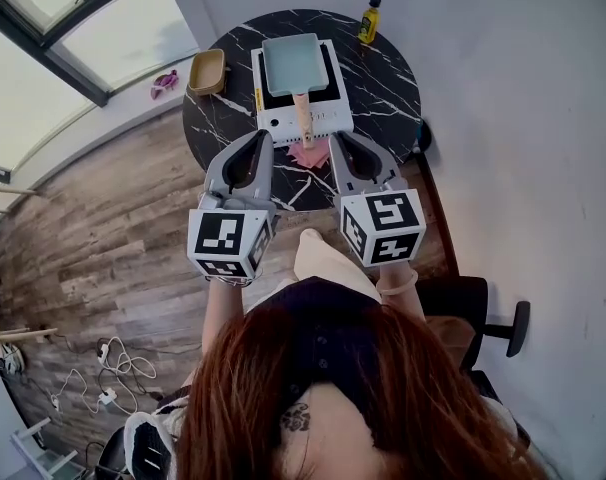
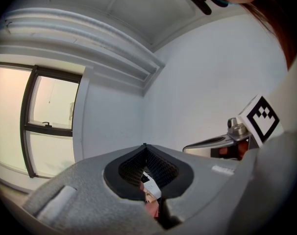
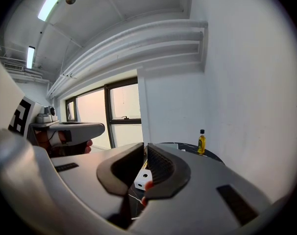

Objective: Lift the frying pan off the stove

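My left hand-held gripper [image 1: 266,138] hangs over the near edge of the round black marble desk [image 1: 388,83]. Its jaws are closed tip to tip with nothing caught between them (its own view shows the tips meeting). My right hand-held gripper [image 1: 336,140] hovers near it, with its jaws parted by only a slim slit and also empty.

The pale blue rectangular frying pan [image 1: 291,63] sits flat on the white portable stove [image 1: 328,120] in the middle of the desk. Its wooden handle [image 1: 304,118] points back towards me and ends between the two gripper tips, and neither jaw is on it.

A crumpled pink cloth [image 1: 308,155] lies at the stove's near edge. A small yellow oil bottle [image 1: 369,20] stands upright at the far rim, and a shallow tan tray [image 1: 207,72] sits at the left rim.
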